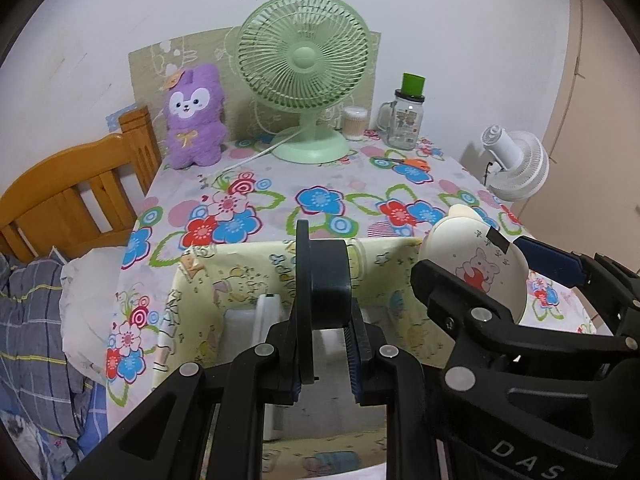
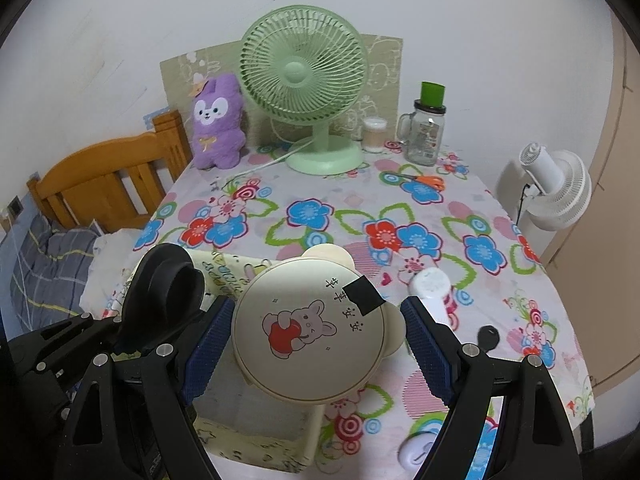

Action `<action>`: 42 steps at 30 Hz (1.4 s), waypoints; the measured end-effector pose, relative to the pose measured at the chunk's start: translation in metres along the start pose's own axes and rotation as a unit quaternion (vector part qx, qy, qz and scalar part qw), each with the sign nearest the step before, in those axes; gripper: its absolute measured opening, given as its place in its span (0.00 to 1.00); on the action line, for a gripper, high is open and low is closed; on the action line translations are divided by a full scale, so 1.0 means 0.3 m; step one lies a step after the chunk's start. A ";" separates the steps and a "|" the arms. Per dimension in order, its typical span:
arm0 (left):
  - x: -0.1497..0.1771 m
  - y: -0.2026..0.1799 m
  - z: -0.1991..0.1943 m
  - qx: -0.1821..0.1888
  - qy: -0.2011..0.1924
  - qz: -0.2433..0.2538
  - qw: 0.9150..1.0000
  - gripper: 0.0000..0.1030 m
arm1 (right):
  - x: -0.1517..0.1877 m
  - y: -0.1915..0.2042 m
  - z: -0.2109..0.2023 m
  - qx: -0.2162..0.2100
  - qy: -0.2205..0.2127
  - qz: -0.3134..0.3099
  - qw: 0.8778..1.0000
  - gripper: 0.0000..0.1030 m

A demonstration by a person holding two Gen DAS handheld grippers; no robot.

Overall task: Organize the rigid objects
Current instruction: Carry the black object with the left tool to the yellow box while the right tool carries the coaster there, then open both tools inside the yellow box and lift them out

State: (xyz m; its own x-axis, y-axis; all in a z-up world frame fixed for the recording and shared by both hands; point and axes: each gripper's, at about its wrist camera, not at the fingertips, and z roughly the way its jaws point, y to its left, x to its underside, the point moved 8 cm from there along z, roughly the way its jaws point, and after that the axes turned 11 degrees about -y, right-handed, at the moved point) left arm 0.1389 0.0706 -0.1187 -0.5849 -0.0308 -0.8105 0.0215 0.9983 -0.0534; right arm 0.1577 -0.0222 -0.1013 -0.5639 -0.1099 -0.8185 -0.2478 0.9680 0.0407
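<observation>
My left gripper (image 1: 324, 320) is shut on a black round cap-like piece (image 1: 328, 280), held upright over a pale yellow fabric box (image 1: 240, 272) at the table's near edge. A white item (image 1: 266, 320) lies inside the box. To the right, my right gripper (image 2: 318, 312) is shut on a cream round container (image 2: 308, 332) with ear-shaped tabs, a cartoon animal print and a black tape patch. Its blue pads press on both sides, and it hangs over the box's (image 2: 256, 440) right part. The black piece (image 2: 168, 292) shows at the left of the right wrist view.
On the flowered tablecloth (image 2: 320, 208) stand a green fan (image 2: 300, 72), a purple plush (image 2: 218, 120), a cotton-swab jar (image 2: 374, 134) and a glass mug jar (image 2: 426, 136). Orange scissors (image 2: 424, 180), a white bottle (image 2: 432, 288) and a white hook (image 2: 418, 454) lie nearer. A bed (image 1: 72, 196) is left, a white fan (image 2: 560, 188) right.
</observation>
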 end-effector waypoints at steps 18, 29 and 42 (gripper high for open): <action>0.065 0.145 0.089 -0.023 0.036 -0.005 0.999 0.16 | 0.036 0.133 0.102 -0.021 0.025 -0.026 0.999 0.83; 0.087 0.165 0.134 -0.044 0.046 0.016 0.998 0.38 | 0.070 0.159 0.183 -0.034 0.055 -0.022 0.998 0.83; 0.086 0.132 0.090 -0.048 0.050 0.012 0.997 0.78 | 0.069 0.140 0.133 -0.050 0.047 -0.018 0.997 0.86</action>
State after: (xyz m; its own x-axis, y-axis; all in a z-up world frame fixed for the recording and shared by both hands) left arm 0.1465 0.1080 -0.1576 -0.6638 -0.0072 -0.7479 -0.0394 0.9989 0.0253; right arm 0.1670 0.0252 -0.1395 -0.6242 -0.1687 -0.7628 -0.3431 0.9364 0.0737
